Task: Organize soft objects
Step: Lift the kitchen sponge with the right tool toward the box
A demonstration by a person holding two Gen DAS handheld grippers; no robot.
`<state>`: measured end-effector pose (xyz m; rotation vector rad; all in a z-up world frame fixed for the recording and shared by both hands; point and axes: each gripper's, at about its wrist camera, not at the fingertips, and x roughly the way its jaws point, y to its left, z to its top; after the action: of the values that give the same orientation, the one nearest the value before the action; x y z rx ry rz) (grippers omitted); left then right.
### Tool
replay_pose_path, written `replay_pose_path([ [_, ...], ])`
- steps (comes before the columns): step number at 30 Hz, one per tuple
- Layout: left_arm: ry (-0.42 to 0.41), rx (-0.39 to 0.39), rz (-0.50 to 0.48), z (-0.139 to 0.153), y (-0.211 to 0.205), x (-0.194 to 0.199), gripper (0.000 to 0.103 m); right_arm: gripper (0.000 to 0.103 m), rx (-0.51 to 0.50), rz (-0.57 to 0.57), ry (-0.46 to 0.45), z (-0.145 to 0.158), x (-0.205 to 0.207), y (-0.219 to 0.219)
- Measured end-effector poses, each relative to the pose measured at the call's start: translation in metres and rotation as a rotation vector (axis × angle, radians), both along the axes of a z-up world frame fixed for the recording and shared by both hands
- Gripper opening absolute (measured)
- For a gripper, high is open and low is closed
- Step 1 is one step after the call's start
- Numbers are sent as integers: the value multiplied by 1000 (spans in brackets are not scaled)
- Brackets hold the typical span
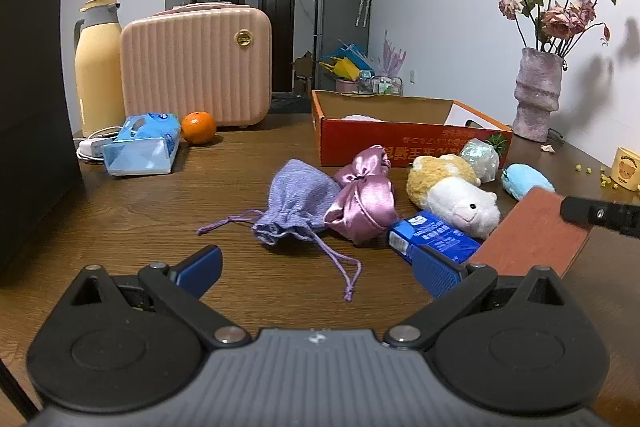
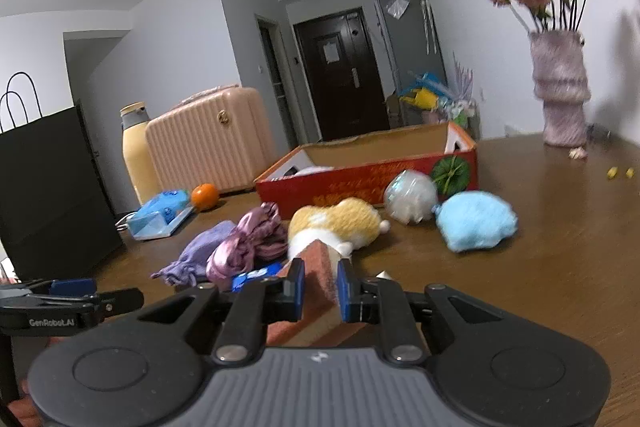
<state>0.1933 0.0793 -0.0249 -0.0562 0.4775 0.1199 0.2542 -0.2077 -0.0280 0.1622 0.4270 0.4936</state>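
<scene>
While left hand-held gripper gapes, right hand-held gripper clamps flat, grainy brick-red sponge.

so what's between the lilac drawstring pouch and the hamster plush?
The pink satin pouch lies between the lilac pouch and the hamster plush, touching the lilac one. Clearest in the left wrist view.

Each gripper has a ribbed grey body and black linkage arms. Silver pivot screws join them. Fingers carry blue pads.
</scene>
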Motion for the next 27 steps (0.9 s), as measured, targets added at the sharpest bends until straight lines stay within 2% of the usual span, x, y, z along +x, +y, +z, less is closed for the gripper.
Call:
replay_pose_path([
  [7,12,0,-27,2,-13,5,103,16,-19,-47,-51,14,0,-18],
  [27,102,34,-79,-4,-69,49,103,16,72,-89,-94,23,28,-58],
])
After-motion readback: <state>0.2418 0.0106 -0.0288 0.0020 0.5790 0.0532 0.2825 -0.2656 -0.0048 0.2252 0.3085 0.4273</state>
